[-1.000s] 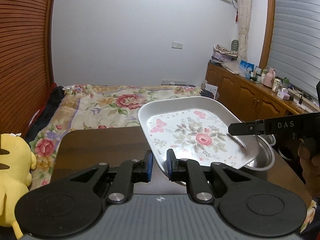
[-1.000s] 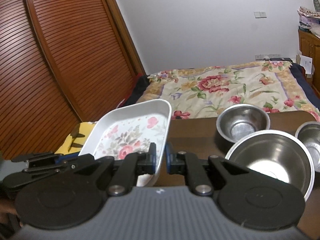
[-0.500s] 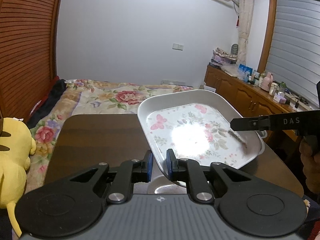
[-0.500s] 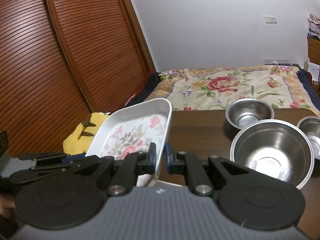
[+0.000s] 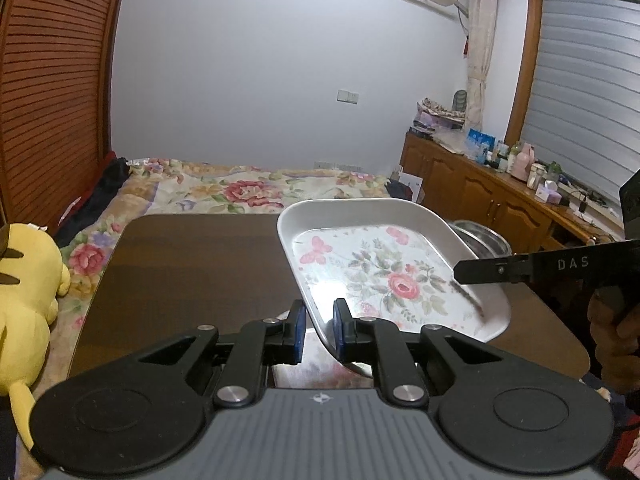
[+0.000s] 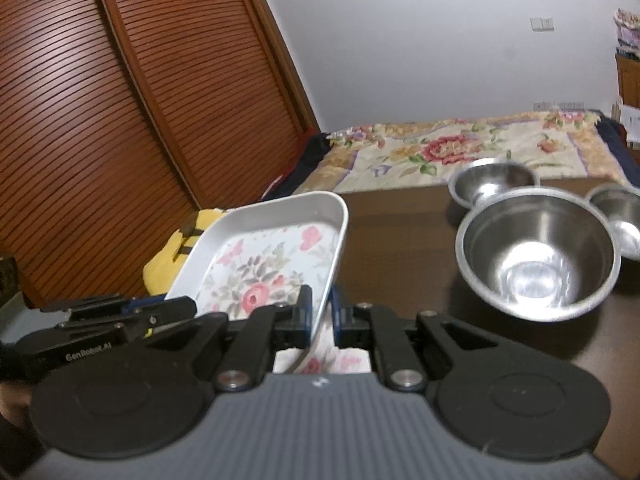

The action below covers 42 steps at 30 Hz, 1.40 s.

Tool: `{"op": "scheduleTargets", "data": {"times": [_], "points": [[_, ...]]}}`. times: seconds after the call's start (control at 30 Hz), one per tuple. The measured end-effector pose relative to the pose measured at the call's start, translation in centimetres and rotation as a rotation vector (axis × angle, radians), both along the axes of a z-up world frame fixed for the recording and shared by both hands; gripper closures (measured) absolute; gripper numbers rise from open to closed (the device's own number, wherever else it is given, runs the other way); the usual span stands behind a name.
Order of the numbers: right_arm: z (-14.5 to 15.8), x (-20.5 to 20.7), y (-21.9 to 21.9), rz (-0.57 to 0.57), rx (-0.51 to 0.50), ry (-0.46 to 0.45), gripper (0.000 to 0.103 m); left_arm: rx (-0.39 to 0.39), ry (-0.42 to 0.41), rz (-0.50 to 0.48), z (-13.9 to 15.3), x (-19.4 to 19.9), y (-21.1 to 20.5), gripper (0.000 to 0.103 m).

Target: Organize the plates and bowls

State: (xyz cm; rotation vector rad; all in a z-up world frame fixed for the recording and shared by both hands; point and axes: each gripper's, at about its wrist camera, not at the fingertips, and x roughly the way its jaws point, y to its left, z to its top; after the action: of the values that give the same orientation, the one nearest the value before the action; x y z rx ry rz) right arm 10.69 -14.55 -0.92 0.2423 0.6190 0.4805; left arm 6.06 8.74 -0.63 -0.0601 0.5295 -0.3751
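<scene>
Left claw [image 5: 320, 330] & right claw [image 6: 321, 312] both clenched on floral tray [image 5: 384, 264] rim, opposite sides.

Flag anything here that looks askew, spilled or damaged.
Nothing looks spilled or damaged. The floral tray is tilted above the table, but only because the left gripper and right gripper each pinch its rim. The three steel bowls sit upright.

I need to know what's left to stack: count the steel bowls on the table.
3. A big bowl sits nearest, a small bowl behind it at the table's far edge, and another cut off at the right. More may be out of frame.
</scene>
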Motion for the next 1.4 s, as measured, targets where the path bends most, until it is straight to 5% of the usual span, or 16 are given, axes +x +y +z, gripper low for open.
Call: {"op": "scheduleTargets", "data": {"times": [1.1, 1.4], "points": [[-5.0, -1.3, 1.6, -0.007, -0.121, 0.039, 0.091, 0.045, 0.105, 0.04, -5.8, 0.8, -1.0, 0.087], [-5.4, -1.0, 2.2, -0.026, -0.15, 0.014, 0.091, 0.119, 0.077, 0.067, -6.4, 1.1, -1.6, 0.088]]}}
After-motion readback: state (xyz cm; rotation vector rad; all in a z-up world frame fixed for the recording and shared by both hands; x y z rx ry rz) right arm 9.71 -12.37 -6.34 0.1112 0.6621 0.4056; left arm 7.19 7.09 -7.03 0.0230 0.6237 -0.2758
